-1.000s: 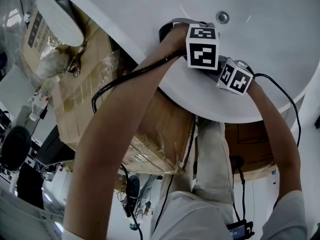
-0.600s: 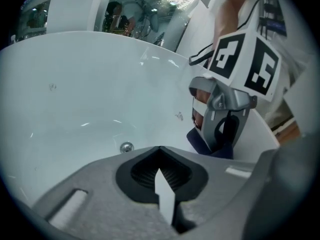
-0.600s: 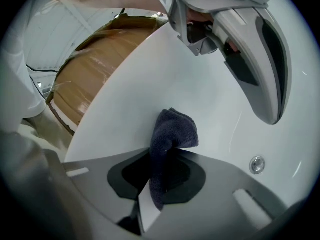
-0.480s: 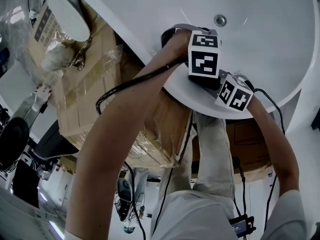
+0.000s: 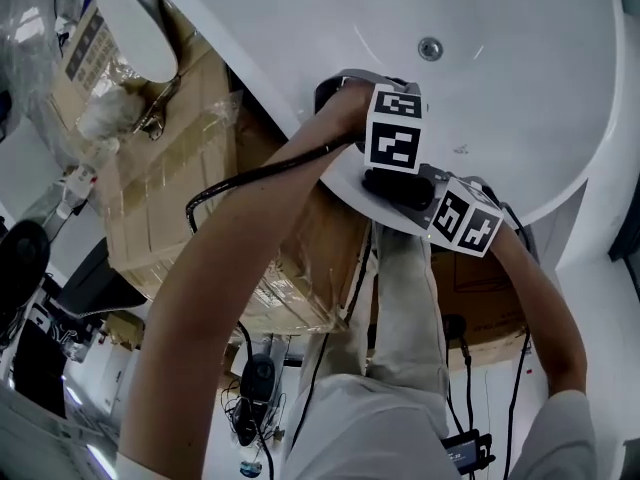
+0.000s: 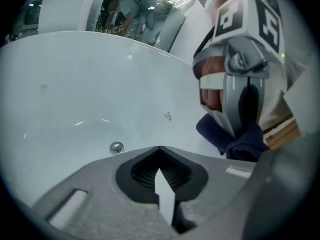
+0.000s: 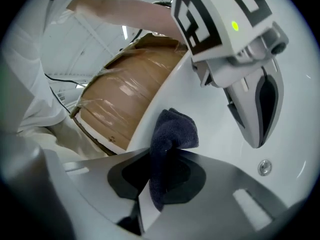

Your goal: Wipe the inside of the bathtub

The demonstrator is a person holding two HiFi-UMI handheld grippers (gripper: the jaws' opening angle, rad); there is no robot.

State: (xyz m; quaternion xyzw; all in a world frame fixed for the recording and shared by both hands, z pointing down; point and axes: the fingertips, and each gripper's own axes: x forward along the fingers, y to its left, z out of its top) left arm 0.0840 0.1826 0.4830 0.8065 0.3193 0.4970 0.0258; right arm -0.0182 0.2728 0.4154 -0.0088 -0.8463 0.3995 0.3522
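The dark cloth (image 7: 172,134), clenched in the right gripper's (image 7: 150,199) fingers, has been dragged lower in the frame: bathtub (image 5: 520,78) wiping is judged under way; the left gripper (image 6: 162,199) is clenched empty.

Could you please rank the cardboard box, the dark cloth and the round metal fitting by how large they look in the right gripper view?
1. cardboard box: largest.
2. dark cloth: middle, though it sits nearest the camera, which inflates it.
3. round metal fitting: smallest by far.

The cloth (image 7: 172,129) is held in the right gripper (image 7: 155,171), beside the left gripper (image 6: 160,166), on the bathtub (image 5: 520,88), seemingly above a cardboard box (image 5: 170,188).
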